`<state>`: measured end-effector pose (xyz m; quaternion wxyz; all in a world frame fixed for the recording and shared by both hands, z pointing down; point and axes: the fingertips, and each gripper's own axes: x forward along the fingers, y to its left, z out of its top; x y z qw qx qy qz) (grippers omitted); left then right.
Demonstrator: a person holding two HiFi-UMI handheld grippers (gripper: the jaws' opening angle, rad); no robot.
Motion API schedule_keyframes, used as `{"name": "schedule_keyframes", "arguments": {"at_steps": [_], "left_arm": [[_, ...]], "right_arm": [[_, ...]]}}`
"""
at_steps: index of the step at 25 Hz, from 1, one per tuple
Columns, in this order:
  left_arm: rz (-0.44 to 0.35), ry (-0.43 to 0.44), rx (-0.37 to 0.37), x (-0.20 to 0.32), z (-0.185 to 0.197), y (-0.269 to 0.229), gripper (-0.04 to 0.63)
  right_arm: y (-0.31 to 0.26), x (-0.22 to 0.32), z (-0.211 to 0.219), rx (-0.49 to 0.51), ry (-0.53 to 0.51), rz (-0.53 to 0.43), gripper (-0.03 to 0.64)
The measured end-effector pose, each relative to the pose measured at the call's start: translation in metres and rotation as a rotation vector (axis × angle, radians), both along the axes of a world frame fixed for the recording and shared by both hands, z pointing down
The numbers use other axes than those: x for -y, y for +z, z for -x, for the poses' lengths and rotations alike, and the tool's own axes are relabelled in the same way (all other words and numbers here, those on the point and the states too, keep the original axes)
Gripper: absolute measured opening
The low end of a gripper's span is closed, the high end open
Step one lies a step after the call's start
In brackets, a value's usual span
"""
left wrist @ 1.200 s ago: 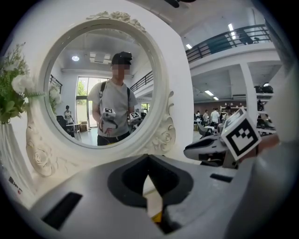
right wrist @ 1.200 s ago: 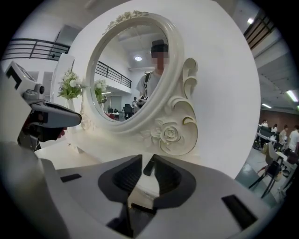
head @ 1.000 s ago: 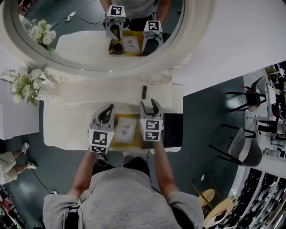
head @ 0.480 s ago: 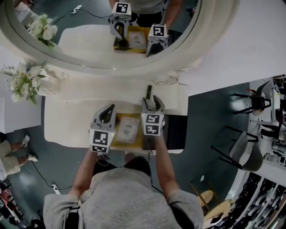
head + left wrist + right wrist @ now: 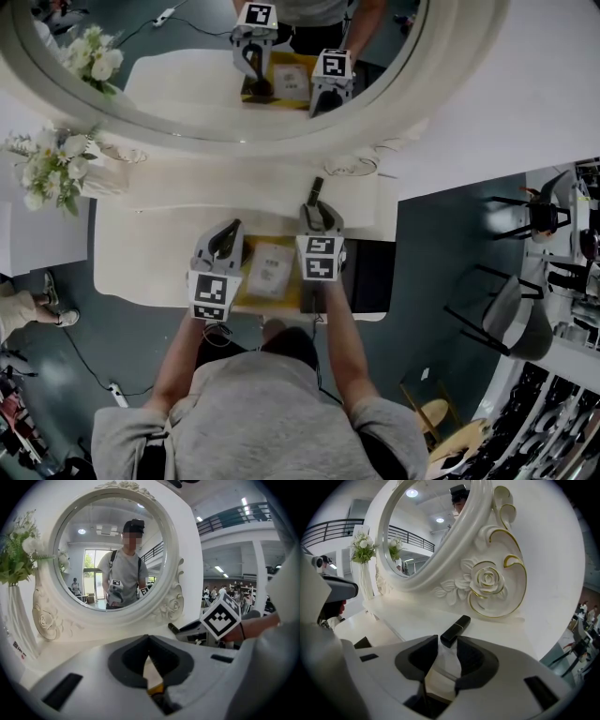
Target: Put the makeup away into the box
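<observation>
A black lipstick tube (image 5: pixel 316 189) (image 5: pixel 457 629) lies on the white dressing table (image 5: pixel 150 253), in front of the mirror's frame. My right gripper (image 5: pixel 319 210) (image 5: pixel 447 641) points down at it. Its jaws have just been closing, and the tube's near end sits between the tips with thin gaps on both sides. The tube still rests on the table. A yellow box (image 5: pixel 281 302) stands between my two grippers with a white packet (image 5: pixel 269 270) inside. My left gripper (image 5: pixel 228 231) (image 5: pixel 149 638) hovers at the box's left side, its tips meeting and nothing in them.
A large oval mirror (image 5: pixel 187 103) in a white ornate frame stands at the back. To its left stands a vase of white flowers (image 5: pixel 52 178). A dark flat panel (image 5: pixel 364 274) lies right of the box, at the table's front edge. Chairs (image 5: pixel 511 309) stand on the floor to the right.
My right gripper has moved forward and down to the lipstick tube, and its jaws have narrowed round the tube's near end. The left gripper has stayed put.
</observation>
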<state>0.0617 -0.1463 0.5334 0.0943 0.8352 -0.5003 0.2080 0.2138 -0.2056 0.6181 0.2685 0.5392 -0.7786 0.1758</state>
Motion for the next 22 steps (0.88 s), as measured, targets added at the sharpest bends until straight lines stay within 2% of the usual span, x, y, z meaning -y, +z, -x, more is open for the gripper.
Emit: {"name": "schedule_keyframes", "arguments": {"at_steps": [8,22], "left_arm": [[0.007,-0.005,0.003,-0.006,0.005,0.002,0.000],[0.011,-0.012,0.004,-0.010,0.016,0.002,0.000]], "right_arm": [[-0.001,0.004,-0.004,0.020,0.048,0.010,0.130],[0.004,0.006,-0.002,0.008,0.061,0.019,0.135]]}}
